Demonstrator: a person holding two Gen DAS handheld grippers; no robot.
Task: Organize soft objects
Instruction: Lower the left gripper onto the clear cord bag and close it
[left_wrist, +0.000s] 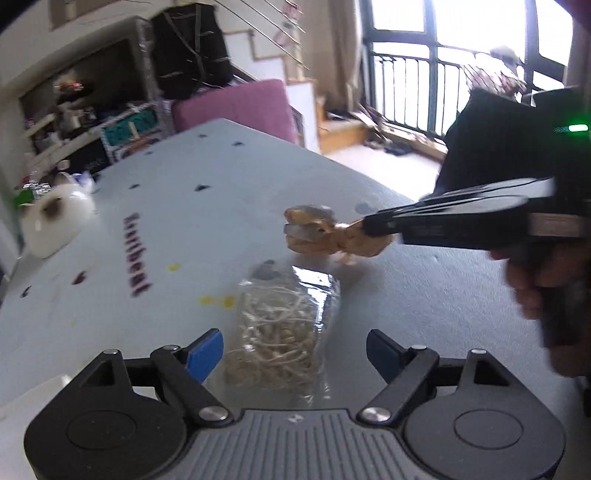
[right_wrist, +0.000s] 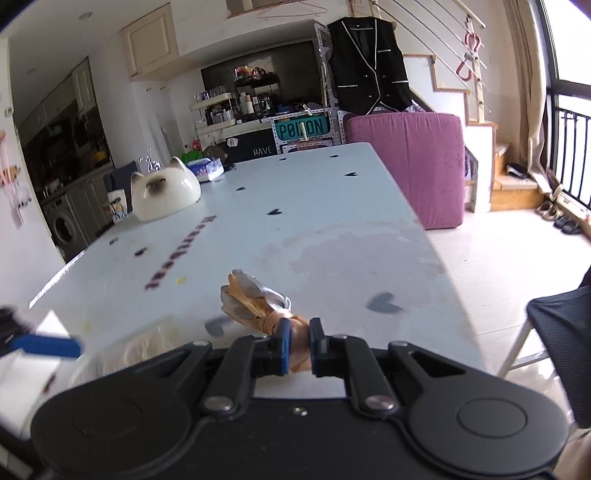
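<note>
Pale blue tabletop (right_wrist: 332, 206) with printed hearts stretched toward a cluttered kitchen. Right gripper (right_wrist: 297, 345) was clamped tight on the neck of a tan-and-silver knotted bundle (right_wrist: 255, 302), carried clear above the near part of the surface. Left gripper (left_wrist: 294, 354) stood with jaws wide, gripping nothing, over a clear bag of pale shredded filling (left_wrist: 284, 328) lying by the near edge. Cat-faced white bowl (right_wrist: 164, 195) sat by the far left edge. Sorting looked barely underway: the bundle wanted a place, the bag waited.
</note>
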